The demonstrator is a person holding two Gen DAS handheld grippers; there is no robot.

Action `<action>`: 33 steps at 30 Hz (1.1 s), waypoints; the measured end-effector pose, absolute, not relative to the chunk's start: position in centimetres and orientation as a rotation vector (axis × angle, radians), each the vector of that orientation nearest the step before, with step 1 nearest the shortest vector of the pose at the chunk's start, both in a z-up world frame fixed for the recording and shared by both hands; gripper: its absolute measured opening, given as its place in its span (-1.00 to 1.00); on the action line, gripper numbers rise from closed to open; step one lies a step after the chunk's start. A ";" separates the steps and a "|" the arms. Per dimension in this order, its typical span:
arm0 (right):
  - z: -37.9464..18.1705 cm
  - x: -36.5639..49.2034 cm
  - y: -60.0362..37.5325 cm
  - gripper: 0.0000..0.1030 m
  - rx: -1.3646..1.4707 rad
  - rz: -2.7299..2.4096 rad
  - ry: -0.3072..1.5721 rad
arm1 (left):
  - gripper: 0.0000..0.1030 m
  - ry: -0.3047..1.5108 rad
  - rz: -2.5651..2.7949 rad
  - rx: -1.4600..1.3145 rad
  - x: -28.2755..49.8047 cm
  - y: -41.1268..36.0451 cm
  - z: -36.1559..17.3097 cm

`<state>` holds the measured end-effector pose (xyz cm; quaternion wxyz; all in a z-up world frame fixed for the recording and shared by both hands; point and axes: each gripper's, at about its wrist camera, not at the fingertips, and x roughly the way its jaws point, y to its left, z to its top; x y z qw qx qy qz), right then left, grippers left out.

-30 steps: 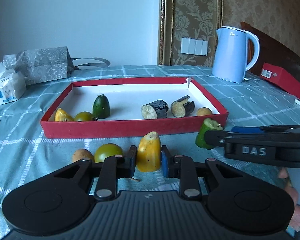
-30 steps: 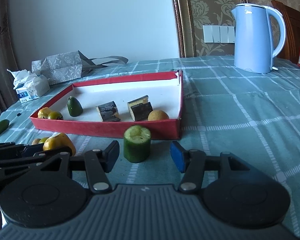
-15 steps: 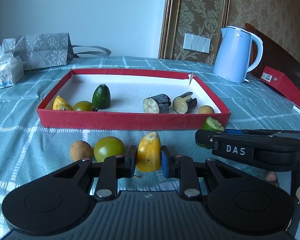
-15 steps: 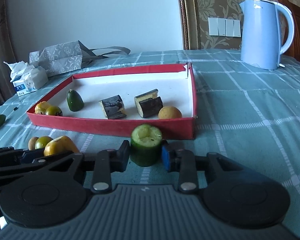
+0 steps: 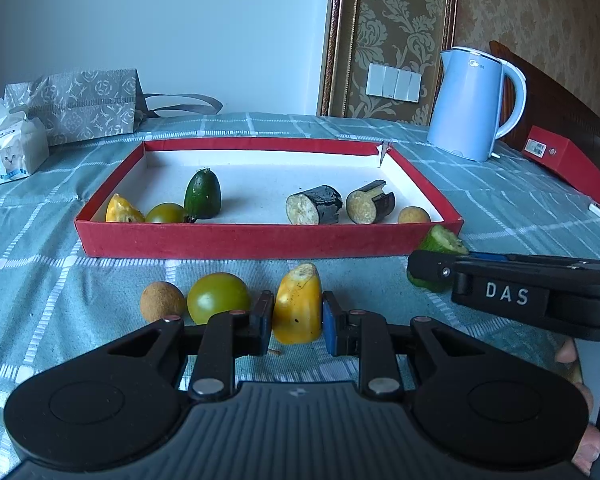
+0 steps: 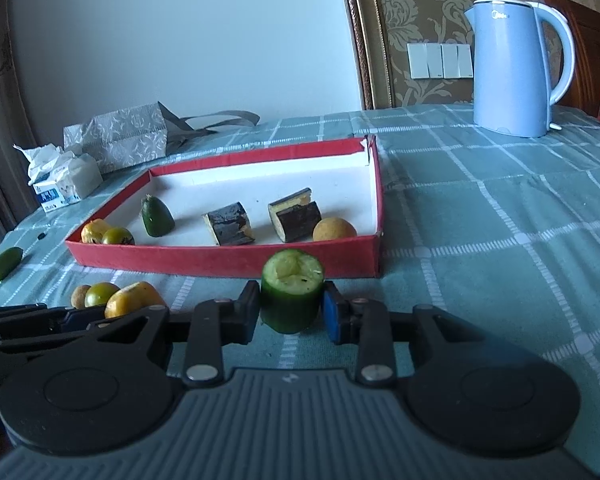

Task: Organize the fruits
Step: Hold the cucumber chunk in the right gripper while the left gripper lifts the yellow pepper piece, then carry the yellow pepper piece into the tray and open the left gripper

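Observation:
My left gripper (image 5: 296, 318) is shut on a yellow fruit piece (image 5: 298, 304), held just in front of the red tray (image 5: 260, 240). My right gripper (image 6: 290, 308) is shut on a green cucumber chunk (image 6: 292, 292), also lifted before the tray's (image 6: 228, 260) front wall. On the cloth beside the left gripper lie a green tomato (image 5: 218, 296) and a brown longan (image 5: 162, 300). Inside the tray are a yellow piece (image 5: 120, 210), a green tomato (image 5: 166, 213), a green fruit (image 5: 202, 194), two eggplant chunks (image 5: 314, 210) and a longan (image 5: 413, 215).
A blue kettle (image 6: 516, 64) stands at the back right, with a red box (image 5: 564, 160) beyond it. A tissue pack (image 6: 64, 184) and a grey bag (image 6: 120, 136) sit at the back left. A cucumber piece (image 6: 5, 263) lies on the cloth at far left.
My right gripper closed on the cucumber chunk and lifted it. Both grippers rose slightly with their pieces and drew a little back from the tray.

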<state>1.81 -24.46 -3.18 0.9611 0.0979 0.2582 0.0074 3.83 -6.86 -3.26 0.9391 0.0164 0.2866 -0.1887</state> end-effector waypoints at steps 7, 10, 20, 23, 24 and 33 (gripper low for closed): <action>-2.9 1.4 -24.6 -0.39 0.210 0.026 0.501 | -0.53 0.592 -0.399 0.050 3.6 -7.2 -2.6; -2.8 1.2 -24.6 -0.39 0.211 0.032 0.496 | -0.53 0.571 -0.417 0.063 3.4 -7.4 -1.3; -2.8 1.0 -24.4 -0.39 0.207 0.055 0.493 | -0.53 0.519 -0.344 0.090 8.6 -7.4 1.8; -2.8 1.0 -24.3 -0.39 0.202 0.061 0.495 | -0.53 0.577 -0.333 0.077 11.5 -7.5 1.2; -2.8 1.0 -24.2 -0.39 0.199 0.062 0.496 | -0.53 0.594 -0.324 0.072 12.4 -7.6 1.0; -2.9 1.1 -24.0 -0.39 0.185 0.070 0.505 | -0.53 0.667 -0.295 0.102 16.8 -8.9 -1.6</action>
